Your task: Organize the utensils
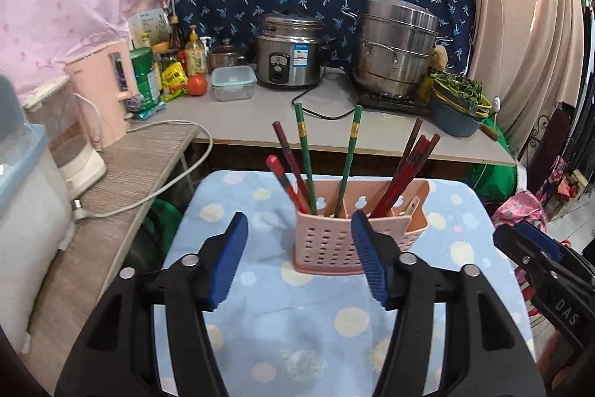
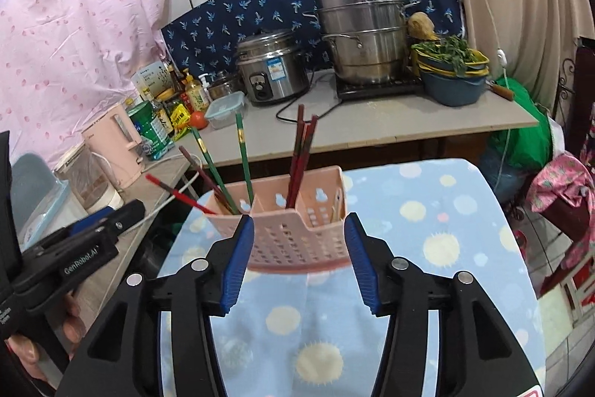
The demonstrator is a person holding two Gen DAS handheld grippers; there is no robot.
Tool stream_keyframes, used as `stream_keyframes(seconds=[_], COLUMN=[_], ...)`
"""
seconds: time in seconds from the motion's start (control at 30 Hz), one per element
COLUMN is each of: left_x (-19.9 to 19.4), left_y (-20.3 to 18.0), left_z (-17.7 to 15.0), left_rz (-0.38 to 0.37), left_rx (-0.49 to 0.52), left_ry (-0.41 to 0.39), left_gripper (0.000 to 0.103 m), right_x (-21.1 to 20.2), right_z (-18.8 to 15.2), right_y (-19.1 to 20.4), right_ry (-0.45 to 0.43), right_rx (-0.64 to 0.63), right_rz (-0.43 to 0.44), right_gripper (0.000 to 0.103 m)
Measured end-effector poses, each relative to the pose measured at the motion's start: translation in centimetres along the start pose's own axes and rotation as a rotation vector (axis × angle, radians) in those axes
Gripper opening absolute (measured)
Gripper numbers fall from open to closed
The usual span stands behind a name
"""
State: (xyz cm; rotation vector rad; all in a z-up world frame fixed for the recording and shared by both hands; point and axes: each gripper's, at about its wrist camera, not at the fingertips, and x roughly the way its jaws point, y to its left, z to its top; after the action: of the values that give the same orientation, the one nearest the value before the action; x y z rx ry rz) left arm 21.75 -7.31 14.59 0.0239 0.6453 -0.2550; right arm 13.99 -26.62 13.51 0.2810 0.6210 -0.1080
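Chopsticks stand in your pink perforated holder, which sits near the far edge of the blue dotted cloth, about midway between its left and right edges. The two green chopsticks lean in the left compartment together with some dark red ones. A bundle of red-brown chopsticks leans in a compartment further to the right. In the right-end compartment something pale stands low, but you cannot tell what it is.

Your left gripper is held before the holder with its blue pads spread apart, and nothing is between them. Your right gripper also has its fingers apart; they frame the holder from the near side, but the pads do not press on it.

On the side of your left gripper, as the right wrist view shows it, you can read "GenRobot.AI". On the right gripper in the left wrist view the letters "DAS" are seen. The rice cooker on the counter behind carries a blue and white label, but its writing is too small to read.
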Motion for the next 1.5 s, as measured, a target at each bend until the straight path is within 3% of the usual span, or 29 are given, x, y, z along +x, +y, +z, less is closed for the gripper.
stream_keyframes(seconds=[0.4, 0.83, 1.07, 1.5], left_x=[-2.4, -3.5, -3.8, -3.9], left_y=[-0.8, -0.7, -0.8, -0.7], left_z=[-4.1, -5.9, -6.6, -7.9], left_rz=[0.050, 0.078, 0.080, 0.091], left_rx=[0.049, 0.052, 0.052, 0.034], left_ry=[0.026, 0.030, 0.046, 0.072], left_gripper=[0.070, 0.089, 0.091, 0.093], right_x=[-2.5, -3.4, -3.8, -4.3], right_z=[-4.2, -5.5, -6.1, -7.0], right_y=[0.2, 1.6, 2.3, 2.8], right_ry=[0.023, 0.040, 0.046, 0.063], right_rx=[-0.017, -0.042, -0.062, -0.082], right_rz=[-0.049, -0.057, -0.069, -0.096], right_gripper=[0.053, 0.084, 0.090, 0.090])
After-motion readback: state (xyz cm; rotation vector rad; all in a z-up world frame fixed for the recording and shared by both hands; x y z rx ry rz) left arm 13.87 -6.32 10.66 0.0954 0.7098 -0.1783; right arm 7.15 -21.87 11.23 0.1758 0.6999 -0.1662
